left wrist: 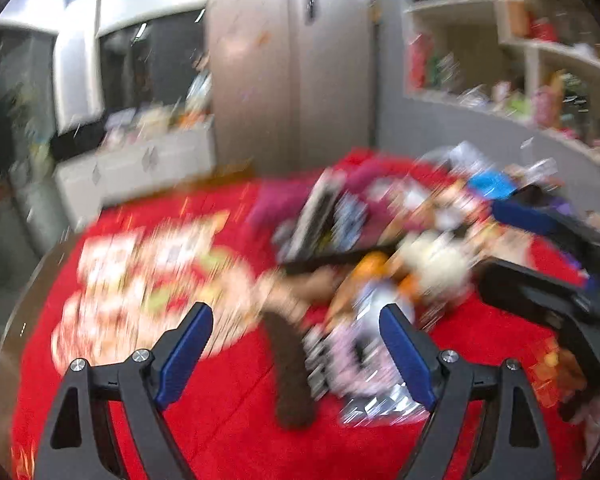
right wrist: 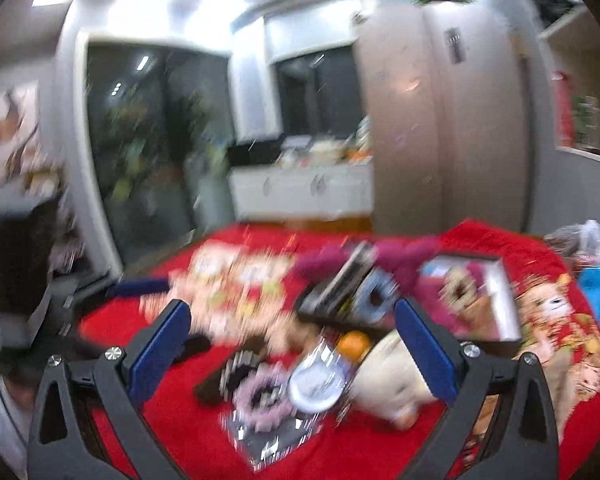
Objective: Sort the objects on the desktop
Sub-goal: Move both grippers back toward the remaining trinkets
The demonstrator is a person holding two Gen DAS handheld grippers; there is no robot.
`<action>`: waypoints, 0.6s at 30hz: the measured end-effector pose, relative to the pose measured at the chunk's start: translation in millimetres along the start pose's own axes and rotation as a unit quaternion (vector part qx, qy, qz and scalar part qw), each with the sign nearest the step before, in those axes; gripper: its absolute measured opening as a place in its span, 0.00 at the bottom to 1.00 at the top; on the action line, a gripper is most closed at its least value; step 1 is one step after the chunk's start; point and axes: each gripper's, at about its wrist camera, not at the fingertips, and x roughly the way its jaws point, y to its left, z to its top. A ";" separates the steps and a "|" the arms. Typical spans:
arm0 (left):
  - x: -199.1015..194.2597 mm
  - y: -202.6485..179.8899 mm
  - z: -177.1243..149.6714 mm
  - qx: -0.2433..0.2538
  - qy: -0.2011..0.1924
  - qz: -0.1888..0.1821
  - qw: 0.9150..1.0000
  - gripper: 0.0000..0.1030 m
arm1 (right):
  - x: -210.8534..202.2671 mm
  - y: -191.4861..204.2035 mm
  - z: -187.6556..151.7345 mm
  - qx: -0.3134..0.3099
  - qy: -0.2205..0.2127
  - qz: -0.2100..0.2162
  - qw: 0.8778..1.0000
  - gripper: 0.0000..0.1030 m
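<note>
Both views are blurred; the left gripper hangs over the red tabletop with jaws released and nothing between them but a dark brown strip lying below; a pink scrunchie lies just inside its right jaw; the right gripper is likewise spread wide, the scrunchie, a clear packet and a cream plush lying beneath its gap.

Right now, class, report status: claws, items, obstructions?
Left claw open, empty. Right claw open, empty. Items piled unsorted on red cloth. Views blurred.
</note>
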 end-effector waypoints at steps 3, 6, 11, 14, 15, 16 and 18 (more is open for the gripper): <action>18.3 13.8 -12.6 -0.026 0.033 -0.015 0.999 0.85 | 21.2 3.4 -16.5 0.014 0.043 0.011 0.999 1.00; 23.2 12.5 -16.0 -0.017 0.039 -0.002 0.999 0.85 | 39.4 -4.5 -30.5 0.062 0.083 0.050 0.993 1.00; 33.8 -1.3 -22.4 0.031 0.045 0.032 0.998 0.85 | 54.8 -13.5 -44.7 0.087 0.129 0.061 0.986 0.75; 44.0 -2.1 -27.5 0.043 0.059 0.031 0.997 0.85 | 66.0 -18.6 -53.4 0.110 0.161 0.075 0.978 0.67; 48.0 -1.9 -29.1 0.043 0.066 0.028 0.997 0.85 | 68.6 -18.1 -55.2 0.110 0.168 0.076 0.977 0.65; 51.3 -1.8 -30.0 0.043 0.070 0.027 0.996 0.85 | 70.6 -16.5 -57.6 0.106 0.173 0.075 0.976 0.65; 58.5 0.4 -33.4 0.040 0.081 0.027 0.996 0.85 | 73.9 -13.4 -61.6 0.098 0.181 0.069 0.976 0.65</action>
